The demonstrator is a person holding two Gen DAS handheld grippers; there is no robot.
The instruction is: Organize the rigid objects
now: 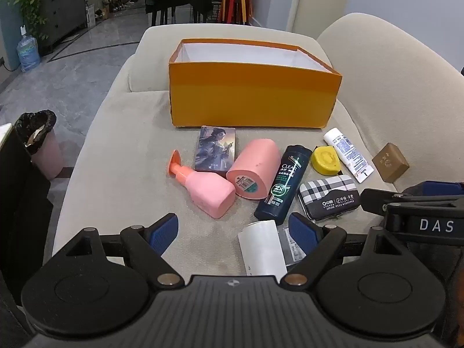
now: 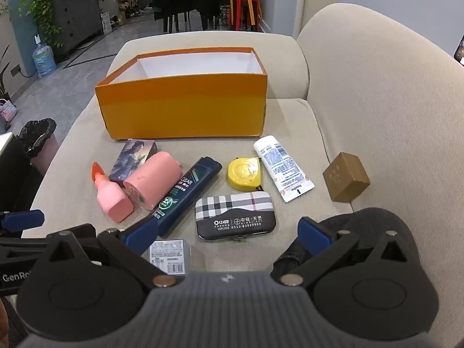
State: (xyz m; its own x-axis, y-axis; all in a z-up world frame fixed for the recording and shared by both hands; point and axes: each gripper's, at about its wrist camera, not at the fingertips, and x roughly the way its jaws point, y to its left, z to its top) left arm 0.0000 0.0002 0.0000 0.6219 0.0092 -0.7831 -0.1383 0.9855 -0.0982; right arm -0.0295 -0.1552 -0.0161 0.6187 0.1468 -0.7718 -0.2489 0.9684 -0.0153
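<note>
The work surface is a beige sofa [image 1: 121, 156]. An open orange box [image 1: 255, 95] with a white interior stands at the far end of the seat; nothing is seen inside it from either view.

Loose items lie on the seat in front of the box. From left to right in the left wrist view: a pink pump bottle [image 1: 203, 188] on its side, touching a pink cylinder [image 1: 252, 171]; a card box [image 1: 216, 149] with a printed figure, just behind both; a dark shampoo bottle [image 1: 282, 184] lying flat; a yellow tape measure [image 1: 324, 159]; a white tube [image 1: 348, 155]; a brown block [image 1: 390, 162] nearest the backrest. A plaid case [image 1: 329, 197] lies just in front of the tape measure. A white cylinder [image 1: 262, 246] and a clear packet [image 2: 168, 256] lie closest to the cameras.

The left tongs [image 1: 233, 232] stand spread wide, holding nothing, above the white cylinder. The right tongs [image 2: 227, 233] likewise stand spread wide and hold nothing, positioned over the plaid case.

A lined waste bin [image 1: 40, 142] stands on the floor at the left.
</note>
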